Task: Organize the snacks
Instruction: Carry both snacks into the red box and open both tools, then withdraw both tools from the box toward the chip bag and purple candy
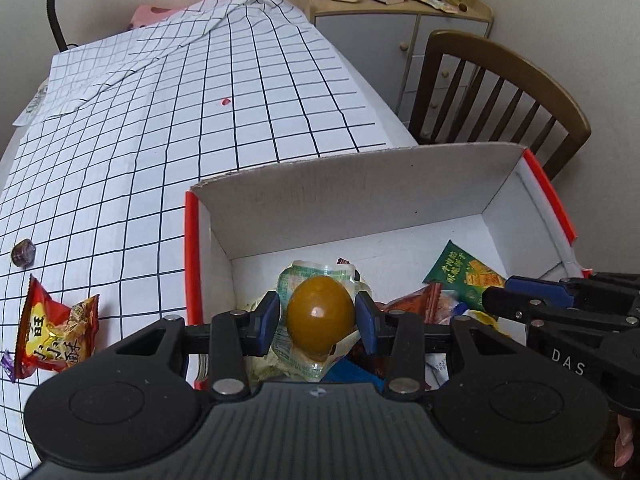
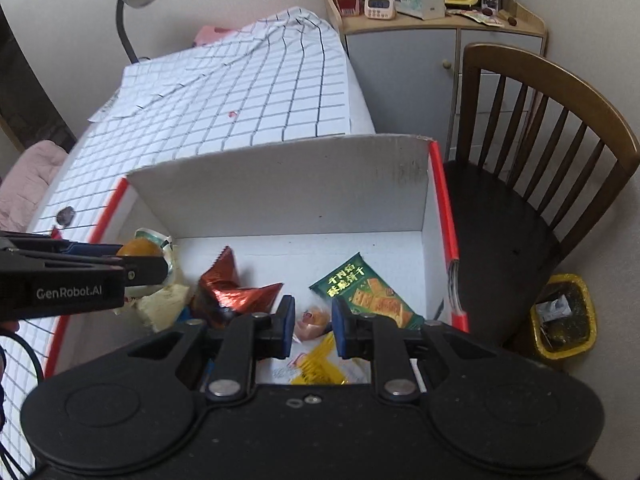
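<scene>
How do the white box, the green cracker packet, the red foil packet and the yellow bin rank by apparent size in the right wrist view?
1. white box
2. yellow bin
3. green cracker packet and red foil packet: these look alike, so no ranking between them.

The bin stands farther off on the floor, so its rank is unsure.

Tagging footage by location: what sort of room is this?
Probably a home dining or living room: a checked-cloth table, a wooden chair, and a cabinet cluttered with tissues and a timer.

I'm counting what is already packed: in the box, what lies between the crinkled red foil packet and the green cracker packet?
In the right wrist view, bare white box floor separates the red foil packet and green cracker packet; nearer the camera lies a small pinkish-orange wrapped snack.
</scene>
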